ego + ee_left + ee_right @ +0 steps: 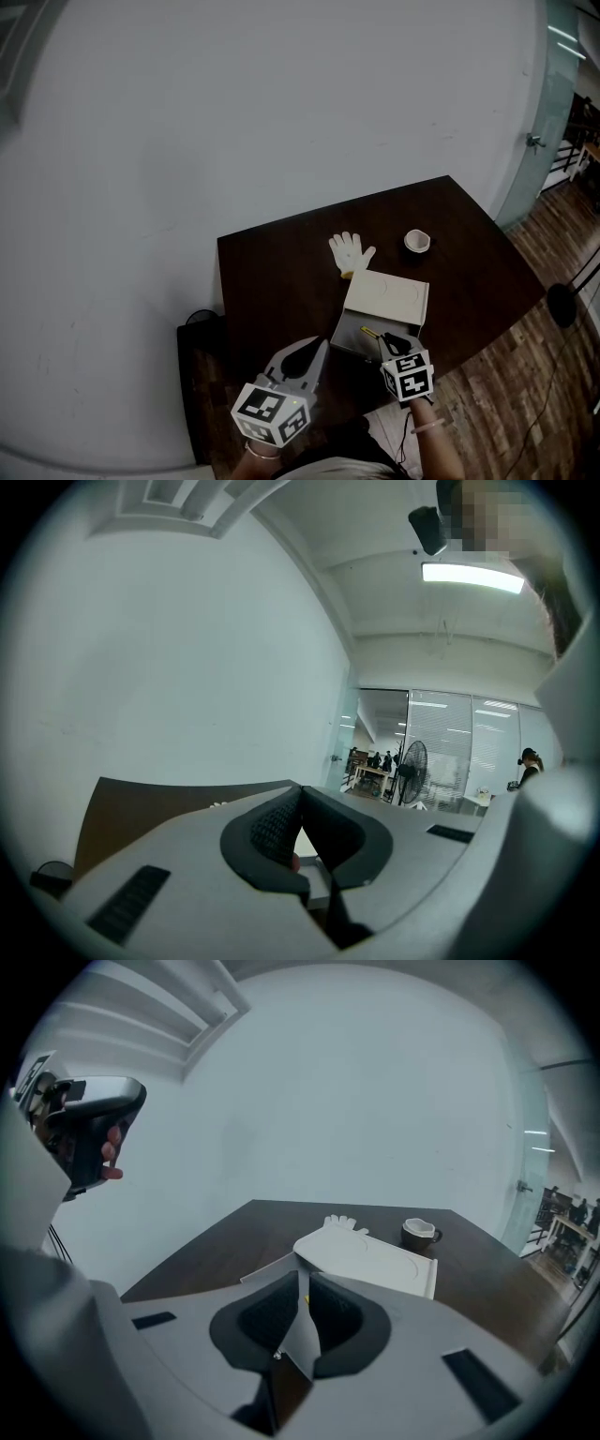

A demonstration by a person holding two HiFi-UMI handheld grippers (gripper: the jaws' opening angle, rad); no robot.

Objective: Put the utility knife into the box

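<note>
The knife lies in the open box, a yellow sliver against the grey inside. The lid is folded back flat on the far side. My right claw hangs just above the box's near right corner, apart from the knife. Its jaws stand at a narrow gap with nothing clamped. In the right gripper view only the pale box wall and a speck of yellow show through the slit.

The box sits at the near edge of a dark brown table. Beyond the lid lies a white glove, fingers pointing away from me. A small cup stands to the glove's right, apart from it. The table's far side runs along a plain pale wall. Wood floor spreads to the right, and a glass door closes off that side. In the left gripper view, a standing fan shows past the glass.

My right claw tilts down toward the box, its marker cube facing up at me. My left claw is just left of the box, over the table's near edge and roughly level. Its jaw tips are closed on each other and hold nothing. Both my wrists come in from the bottom of the head view.
</note>
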